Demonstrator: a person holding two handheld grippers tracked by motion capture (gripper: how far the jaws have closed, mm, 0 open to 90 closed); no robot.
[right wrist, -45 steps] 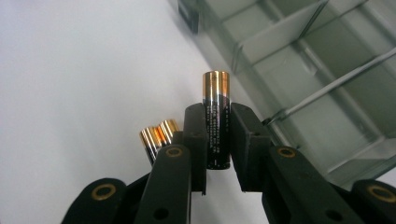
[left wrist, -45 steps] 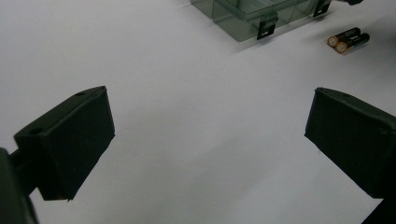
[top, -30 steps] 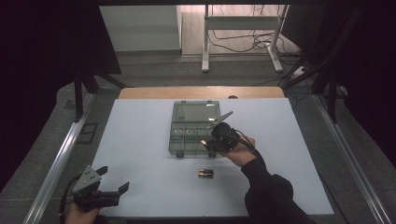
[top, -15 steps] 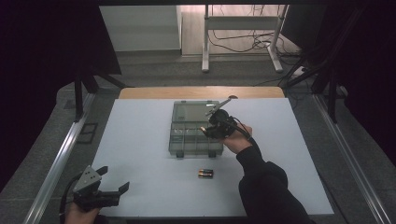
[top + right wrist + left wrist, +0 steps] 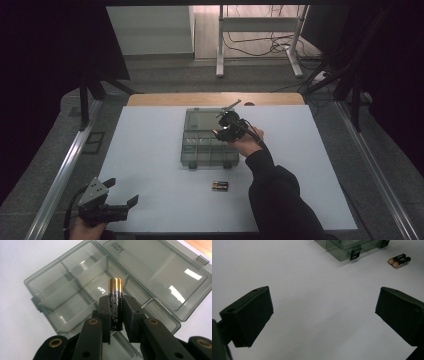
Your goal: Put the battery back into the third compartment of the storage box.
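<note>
The right gripper (image 5: 116,315) pinches a black-and-gold cylindrical battery (image 5: 115,305) over the smoky clear plastic compartment box (image 5: 75,290), likely about to lower and release it, while the left gripper (image 5: 322,317) rests spread wide.

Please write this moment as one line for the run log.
right hand-held gripper: shut on battery | above open organizer box | left hand-held gripper: open | two batteries on table

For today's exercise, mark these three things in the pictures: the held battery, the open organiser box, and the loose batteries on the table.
held battery (image 5: 115,307), right gripper view, its black middle.
organiser box (image 5: 186,147), high view, left wall.
loose batteries (image 5: 220,186), high view, middle of the pair.
</note>
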